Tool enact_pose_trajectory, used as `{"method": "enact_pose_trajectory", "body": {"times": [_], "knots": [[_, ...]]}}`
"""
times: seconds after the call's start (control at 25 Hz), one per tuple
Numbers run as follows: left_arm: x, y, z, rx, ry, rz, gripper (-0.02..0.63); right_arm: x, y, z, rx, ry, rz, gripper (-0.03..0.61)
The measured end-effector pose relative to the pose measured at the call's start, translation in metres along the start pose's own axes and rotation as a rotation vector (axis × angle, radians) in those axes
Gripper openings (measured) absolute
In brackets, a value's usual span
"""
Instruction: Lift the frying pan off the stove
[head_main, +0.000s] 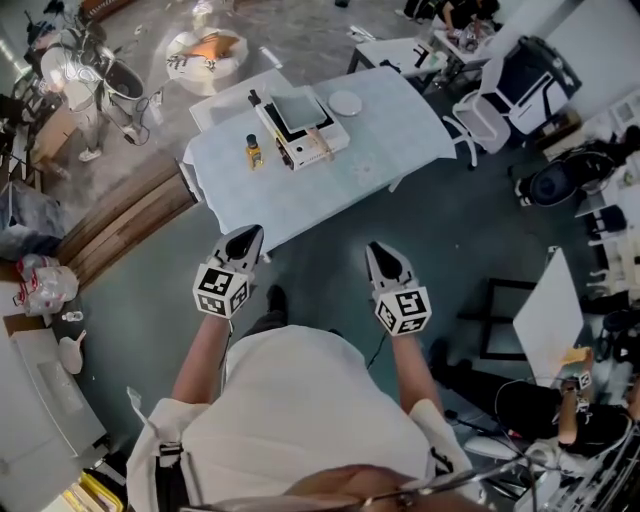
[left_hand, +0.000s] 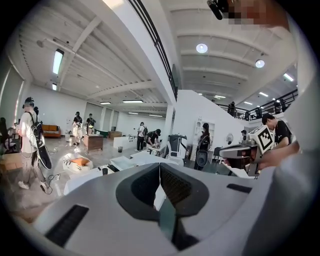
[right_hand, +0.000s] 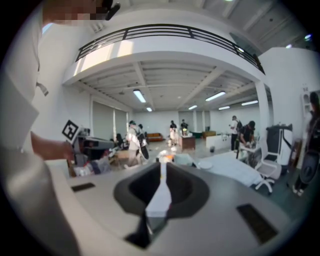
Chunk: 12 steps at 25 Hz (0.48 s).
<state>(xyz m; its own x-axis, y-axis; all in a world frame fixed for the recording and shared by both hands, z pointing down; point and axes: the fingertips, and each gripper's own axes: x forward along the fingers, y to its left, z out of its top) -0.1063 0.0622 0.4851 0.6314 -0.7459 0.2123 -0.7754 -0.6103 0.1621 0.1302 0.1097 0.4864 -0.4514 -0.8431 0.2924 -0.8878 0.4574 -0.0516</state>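
The pan sits on the stove near the far edge of the bench, with a bottle just beside the stove on its left. Both claws are well short of it, held out in front of the person's chest. The left claw is closed with nothing between its jaws, and the right claw is the same.

The pan looks like rigid metal, flat and squarish, so it should neither flex nor crush. It is probably heavy enough to droop away from a one-sided hold. A dark stub at its far left corner may be the handle (too small to be sure). If so, gripping it close to the pan body would limit tipping. A bare rim would likely be slippery for narrow jaws.
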Motion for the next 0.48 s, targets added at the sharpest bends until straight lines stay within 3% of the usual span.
{"method": "enact_pose_trajectory", "body": {"times": [0.48], "knots": [[0.050, 0.063, 0.016, 0.009, 0.015, -0.090, 0.031, 0.064, -0.005, 0.024, -0.007, 0.023, -0.073, 0.035]]}}
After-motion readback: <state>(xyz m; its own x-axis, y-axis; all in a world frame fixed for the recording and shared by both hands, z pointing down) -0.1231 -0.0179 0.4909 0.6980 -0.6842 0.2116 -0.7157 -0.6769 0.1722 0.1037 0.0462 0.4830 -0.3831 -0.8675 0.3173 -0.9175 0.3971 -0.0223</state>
